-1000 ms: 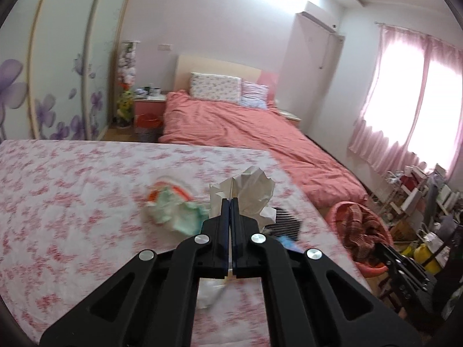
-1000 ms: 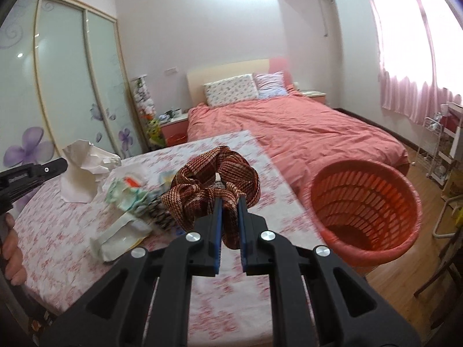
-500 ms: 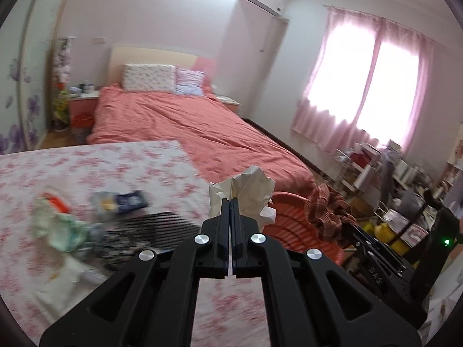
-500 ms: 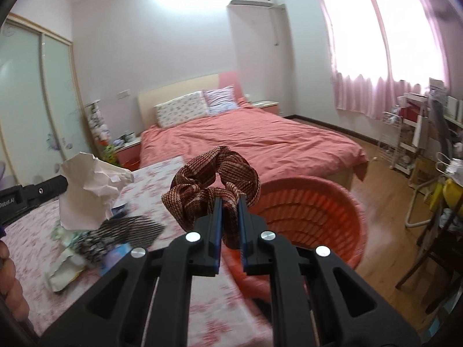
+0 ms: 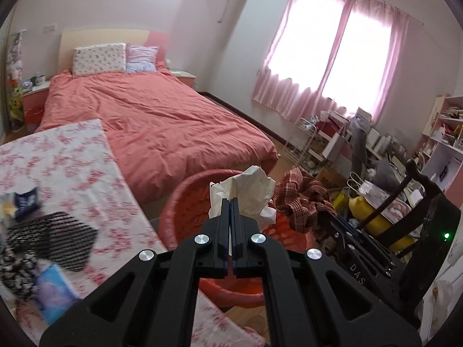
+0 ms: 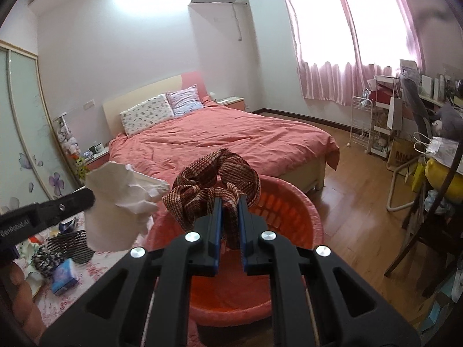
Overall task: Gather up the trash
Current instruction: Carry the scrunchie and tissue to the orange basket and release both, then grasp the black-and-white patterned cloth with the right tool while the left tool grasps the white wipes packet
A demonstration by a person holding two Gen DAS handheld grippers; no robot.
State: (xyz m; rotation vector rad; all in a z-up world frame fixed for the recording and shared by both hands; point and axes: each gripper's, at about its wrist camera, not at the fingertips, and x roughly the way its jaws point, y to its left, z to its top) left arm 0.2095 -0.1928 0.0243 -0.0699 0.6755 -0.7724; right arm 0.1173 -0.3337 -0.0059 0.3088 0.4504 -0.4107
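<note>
L claw: clamped on crumpled white tissue
R claw: clamped on ruffled plaid fabric scrunchie
Basket: round, slotted red plastic

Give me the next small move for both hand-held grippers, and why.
Probably open both over the red basket. The left hand-held gripper pinches the crumpled tissue and the right hand-held gripper the brown checked cloth, both above its mouth, so they should drop in.

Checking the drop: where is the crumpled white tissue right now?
The tissue is pinched in the left gripper, above the red basket, left of the brown scrunchie.
</note>
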